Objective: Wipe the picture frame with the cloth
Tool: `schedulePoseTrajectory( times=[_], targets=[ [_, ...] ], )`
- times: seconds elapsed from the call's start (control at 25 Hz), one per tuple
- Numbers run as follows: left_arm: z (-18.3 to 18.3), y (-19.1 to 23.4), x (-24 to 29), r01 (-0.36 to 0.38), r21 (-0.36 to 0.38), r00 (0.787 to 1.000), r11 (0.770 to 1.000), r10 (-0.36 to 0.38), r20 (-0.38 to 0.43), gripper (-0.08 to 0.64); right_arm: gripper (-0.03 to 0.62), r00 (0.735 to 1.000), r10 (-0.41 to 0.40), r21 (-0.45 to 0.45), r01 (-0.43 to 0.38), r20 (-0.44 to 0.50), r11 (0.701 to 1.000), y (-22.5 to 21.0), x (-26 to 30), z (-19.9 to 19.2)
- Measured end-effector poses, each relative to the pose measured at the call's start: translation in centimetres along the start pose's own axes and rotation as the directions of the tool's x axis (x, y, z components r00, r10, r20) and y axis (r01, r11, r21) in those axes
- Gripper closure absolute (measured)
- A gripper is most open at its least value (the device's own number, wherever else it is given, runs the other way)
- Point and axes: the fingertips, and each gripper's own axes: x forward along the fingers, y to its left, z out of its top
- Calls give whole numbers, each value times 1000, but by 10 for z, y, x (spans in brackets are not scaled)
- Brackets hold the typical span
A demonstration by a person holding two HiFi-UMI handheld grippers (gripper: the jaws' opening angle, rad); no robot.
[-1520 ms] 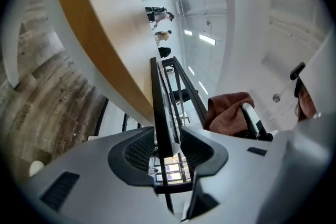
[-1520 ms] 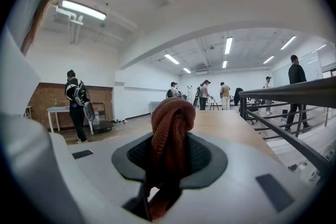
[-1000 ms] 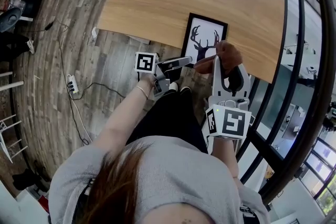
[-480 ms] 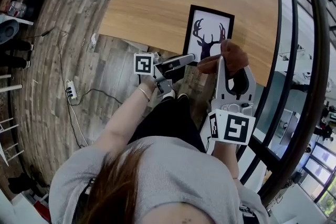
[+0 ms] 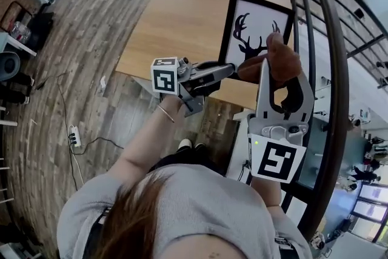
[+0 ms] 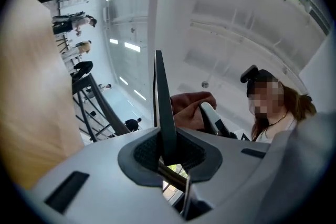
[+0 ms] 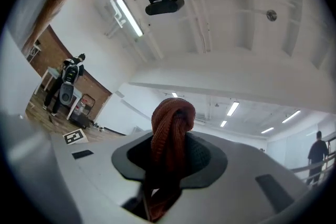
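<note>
A black picture frame point(image 5: 257, 24) with a deer print hangs over the wooden table point(image 5: 182, 15). My left gripper point(image 5: 225, 71) is shut on the frame's lower left edge. In the left gripper view that edge point(image 6: 163, 107) stands as a thin dark blade between the jaws, which have just closed a little tighter on it. My right gripper point(image 5: 271, 63) is shut on a rust-brown cloth point(image 5: 280, 59). The cloth lies against the frame's lower part, just right of the left gripper. In the right gripper view the cloth point(image 7: 170, 128) bulges out from between the jaws.
A black metal railing point(image 5: 330, 100) curves along the right, close to my right gripper. A power strip point(image 5: 74, 135) and cables lie on the plank floor at the left. The table's near edge is just below the grippers.
Both grippers have risen, carrying the frame and the cloth up with them. The frame now shows larger and higher in the head view, and the left gripper has rolled.
</note>
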Motion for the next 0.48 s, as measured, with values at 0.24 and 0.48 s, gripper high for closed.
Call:
schedulePoseTrajectory(
  times=[0.24,0.48],
  targets=[
    [45,-61,61,115,122,993,986,-112,-35,506,459,992,-39,-72,48,124,996,-27,10,88],
    [28,-77,79,131,171,987,977,-112,-118,506,459,987,-53,-194,83,154,977,-23,12,120]
  ],
)
